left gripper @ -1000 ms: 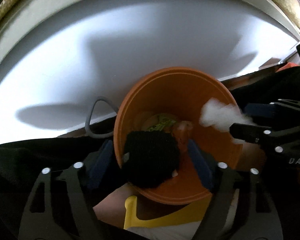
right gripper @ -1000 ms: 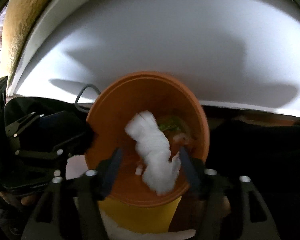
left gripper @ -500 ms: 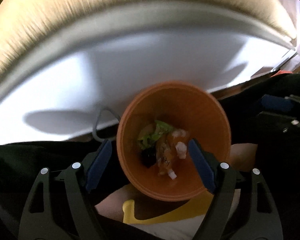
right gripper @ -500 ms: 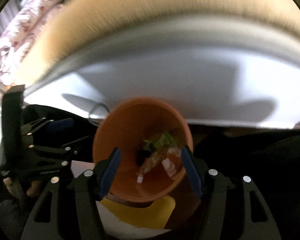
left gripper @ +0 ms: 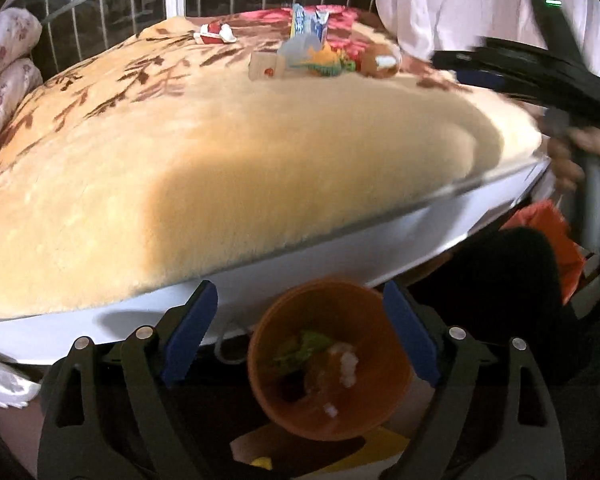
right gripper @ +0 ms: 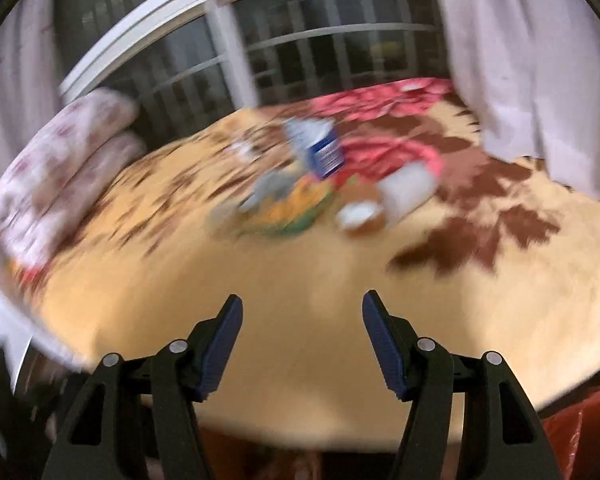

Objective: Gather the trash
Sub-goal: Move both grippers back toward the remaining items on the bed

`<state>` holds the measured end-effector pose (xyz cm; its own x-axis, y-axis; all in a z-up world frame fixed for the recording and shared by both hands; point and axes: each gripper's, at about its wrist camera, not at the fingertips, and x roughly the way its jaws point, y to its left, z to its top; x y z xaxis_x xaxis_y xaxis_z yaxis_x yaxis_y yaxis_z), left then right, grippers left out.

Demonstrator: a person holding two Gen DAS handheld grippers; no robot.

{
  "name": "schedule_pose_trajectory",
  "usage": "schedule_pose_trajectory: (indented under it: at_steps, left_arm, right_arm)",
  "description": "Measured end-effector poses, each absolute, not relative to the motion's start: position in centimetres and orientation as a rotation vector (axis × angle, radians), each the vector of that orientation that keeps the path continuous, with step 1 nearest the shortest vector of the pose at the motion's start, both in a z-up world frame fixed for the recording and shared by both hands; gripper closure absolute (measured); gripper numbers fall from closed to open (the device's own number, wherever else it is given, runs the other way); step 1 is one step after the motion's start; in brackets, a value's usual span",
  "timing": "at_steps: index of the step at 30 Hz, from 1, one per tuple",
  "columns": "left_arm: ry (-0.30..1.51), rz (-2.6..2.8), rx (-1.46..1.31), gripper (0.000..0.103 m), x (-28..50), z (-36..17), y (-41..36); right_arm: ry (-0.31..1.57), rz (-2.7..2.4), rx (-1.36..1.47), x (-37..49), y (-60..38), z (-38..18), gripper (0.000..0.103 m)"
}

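The left gripper (left gripper: 300,320) is held with its jaws spread wide and nothing between them, above an orange bin (left gripper: 328,372) that stands on the floor just in front of the bed's white base (left gripper: 260,276). Inside the bin, green, white and dark scraps (left gripper: 320,360) are seen at the bottom. The right gripper (right gripper: 302,332) is likewise released and empty, raised over the near part of a yellow floral blanket (right gripper: 340,272). A cluster of trash (right gripper: 312,184) is left on the far middle of the blanket: a blue-and-white carton, a grey piece, a yellow-green wrapper and a brown-and-white item, blurred in the right wrist view. Rolled floral bedding (right gripper: 60,168) is seen at the far left, and barred windows (right gripper: 332,56) behind.
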<state>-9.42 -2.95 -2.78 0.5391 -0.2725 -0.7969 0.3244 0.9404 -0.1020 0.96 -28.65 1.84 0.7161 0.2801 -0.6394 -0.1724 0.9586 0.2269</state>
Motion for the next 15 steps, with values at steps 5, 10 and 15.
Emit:
schedule_pose_trajectory:
  at_steps: [5,10,15]
  left_arm:
    - [0.926,-0.369,0.055,0.020,-8.8,-2.9,-3.3]
    - [0.906,-0.388,0.049,0.020,-8.6,-2.6,-2.9]
    - [0.912,-0.399,0.027,0.020,-8.3,-3.0,-2.3]
  right_arm:
    - [0.742,0.118,0.235,7.5,-28.1,1.0,0.042]
    - [0.779,0.020,0.326,10.9,-28.7,-0.6,0.042]
    - [0.851,-0.031,0.300,14.2,-28.5,-2.3,0.043]
